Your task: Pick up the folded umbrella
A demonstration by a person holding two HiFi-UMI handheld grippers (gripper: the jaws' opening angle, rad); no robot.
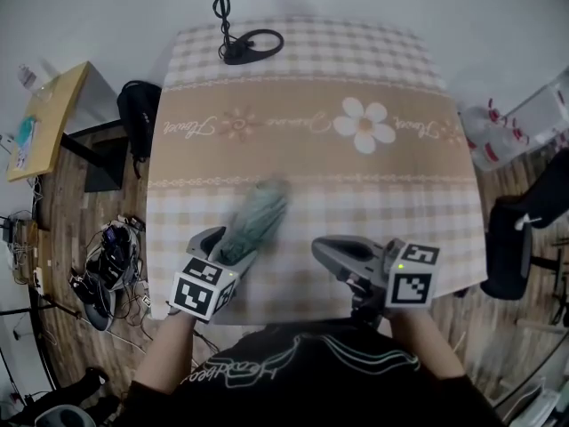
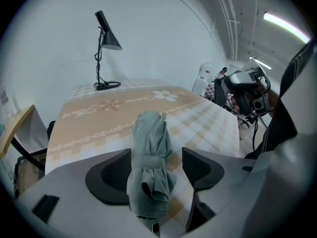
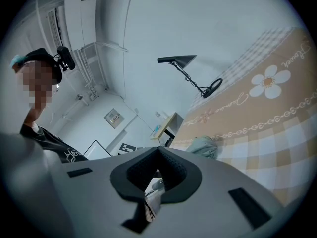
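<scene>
The folded grey-green umbrella (image 1: 258,213) lies slanted on the checked tablecloth near the table's front left, handle end toward me. My left gripper (image 1: 229,244) points steeply down over its near end. In the left gripper view the umbrella (image 2: 151,152) runs between the two jaws of that gripper (image 2: 156,165), which stand wide apart with a gap on the right side, so it is open around the umbrella. My right gripper (image 1: 322,247) hovers to the right of the umbrella, apart from it. Its jaws (image 3: 158,150) meet at the tips with nothing between; the umbrella (image 3: 205,147) shows beyond them.
A black desk lamp (image 1: 249,44) stands at the table's far edge. The tablecloth (image 1: 356,194) bears a flower print. Left of the table are a wooden side table (image 1: 44,118), a black bag (image 1: 138,114) and cables on the floor (image 1: 111,256). A black chair (image 1: 524,229) is at the right.
</scene>
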